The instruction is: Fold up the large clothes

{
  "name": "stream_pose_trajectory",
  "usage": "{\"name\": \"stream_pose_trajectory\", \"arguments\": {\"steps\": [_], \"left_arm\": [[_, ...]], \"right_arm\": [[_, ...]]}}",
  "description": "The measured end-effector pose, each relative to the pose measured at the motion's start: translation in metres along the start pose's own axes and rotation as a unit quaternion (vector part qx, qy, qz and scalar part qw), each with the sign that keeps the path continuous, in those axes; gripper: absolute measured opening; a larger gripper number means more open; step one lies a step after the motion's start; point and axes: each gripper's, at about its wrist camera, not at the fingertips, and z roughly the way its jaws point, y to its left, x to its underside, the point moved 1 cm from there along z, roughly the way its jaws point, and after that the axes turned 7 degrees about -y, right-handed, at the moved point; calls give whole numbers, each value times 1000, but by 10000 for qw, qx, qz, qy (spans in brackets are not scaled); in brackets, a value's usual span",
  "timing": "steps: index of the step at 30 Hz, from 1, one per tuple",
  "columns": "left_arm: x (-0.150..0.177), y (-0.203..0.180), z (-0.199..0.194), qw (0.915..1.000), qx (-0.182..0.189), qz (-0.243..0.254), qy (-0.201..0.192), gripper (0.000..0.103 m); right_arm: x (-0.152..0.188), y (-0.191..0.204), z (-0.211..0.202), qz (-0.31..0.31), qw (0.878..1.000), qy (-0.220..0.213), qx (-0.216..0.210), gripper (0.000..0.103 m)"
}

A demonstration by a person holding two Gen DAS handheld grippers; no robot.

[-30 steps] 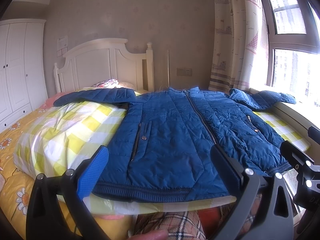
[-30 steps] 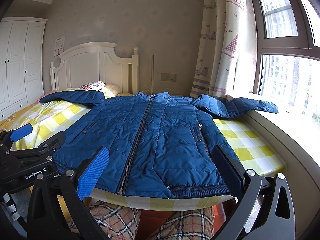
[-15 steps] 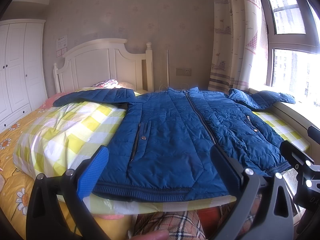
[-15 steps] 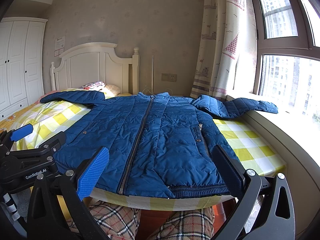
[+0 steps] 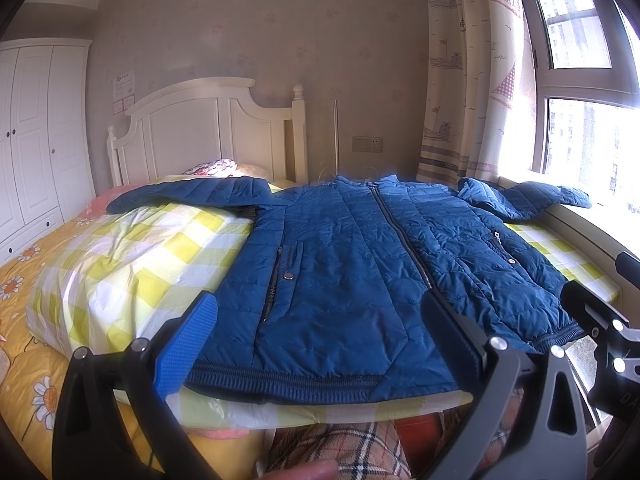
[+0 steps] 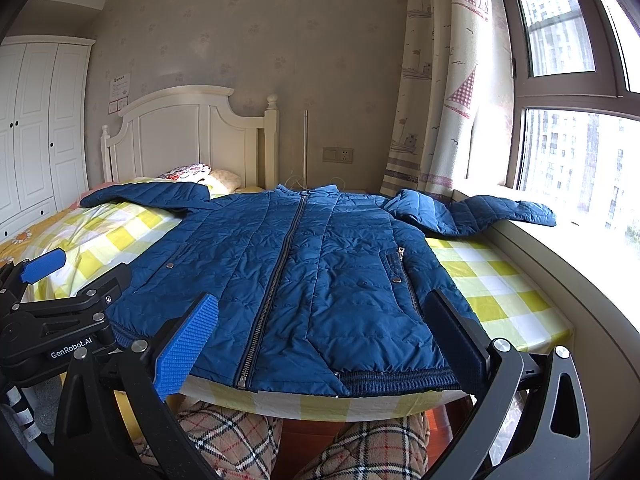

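On the bed, over a yellow and white checked sheet [image 5: 132, 264], we see the big blue jacket [image 5: 360, 280] lying flat on its back, front side up, with the zipper [image 6: 276, 284] closed down the middle. One sleeve [image 5: 192, 196] reaches out toward the pillows and the other sleeve [image 6: 492, 212] rests on the window ledge [image 6: 580, 264]. Our left gripper [image 5: 320, 344] hangs in front of the bottom edge with its two tongs wide apart, holding nothing. Our right gripper [image 6: 324, 344] does the same, tongs wide apart and not touching the cloth. We think the jacket is puffy and soft, so it will squish when we pinch it and bend easily. It looks light for its size, but the shiny cloth may be slippery and slide out of a weak hold. We think the best places to grab are the thick ribbed hem [image 6: 396, 380] at the bottom or the ends of the sleeves, where the cloth is firmer. Folding the sleeves in over the front looks like a good first step. Puffy cloth may spring back open, so we should press each fold down.
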Motion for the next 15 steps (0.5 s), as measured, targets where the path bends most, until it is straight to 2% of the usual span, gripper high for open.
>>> {"name": "stream_pose_trajectory", "arguments": {"steps": [15], "left_arm": [[-3,1,-2,10000,3,-13,-19,101]], "right_arm": [[-1,-2,0,7,10000,6,-7,99]]}}
